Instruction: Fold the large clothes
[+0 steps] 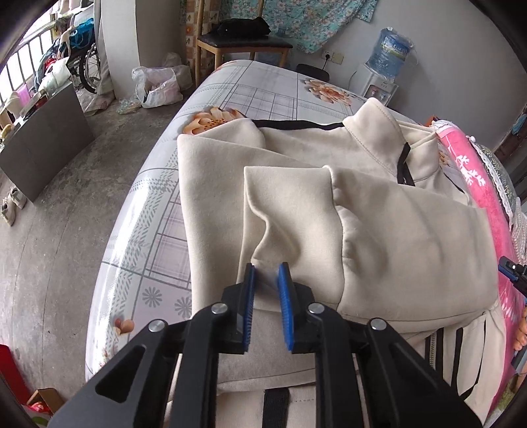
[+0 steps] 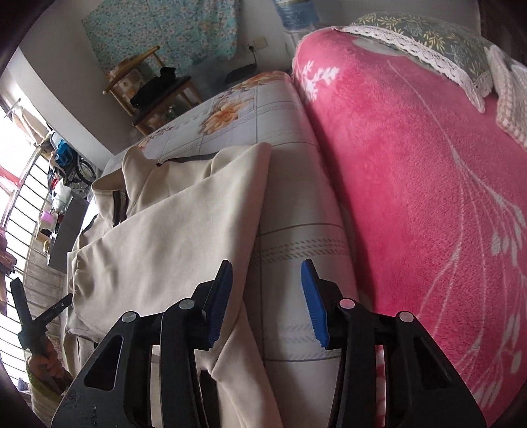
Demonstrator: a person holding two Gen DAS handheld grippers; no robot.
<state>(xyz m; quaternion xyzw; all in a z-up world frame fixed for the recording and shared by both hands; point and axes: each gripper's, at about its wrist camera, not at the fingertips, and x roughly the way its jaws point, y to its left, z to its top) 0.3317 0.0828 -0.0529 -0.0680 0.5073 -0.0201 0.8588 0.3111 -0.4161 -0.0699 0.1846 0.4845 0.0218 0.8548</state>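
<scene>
The left gripper (image 1: 266,268) points steeply down at the near part of a cream jacket (image 1: 296,204), its jaws drawn narrow with a raised fold of the cream cloth standing between the blue pads (image 1: 286,296); whether the pads actually press the fold cannot be told. The right gripper (image 2: 266,268) hangs over the jacket's outer edge, jaws partly apart, one pad above the cream fabric and the other above the bare sheet, gripping nothing. The jacket lies spread on the bed (image 1: 230,95), which is covered by a grey-checked sheet printed with orange flowers; a sleeve (image 1: 286,194) is folded across the body, and the stand-up collar (image 1: 372,121) with black trim sits at the far end. Just beside the jacket runs a pink fleece blanket (image 2: 411,164), with a lace-edged pillow (image 2: 425,36) at its far end. Beyond the bed stand a wooden chair (image 1: 243,42) carrying something black (its kind is unclear), a water dispenser (image 1: 388,66) against the wall, and a flowered cloth (image 1: 316,19) hanging behind. On the concrete floor (image 1: 49,230) lies a plastic bag (image 1: 158,85).
</scene>
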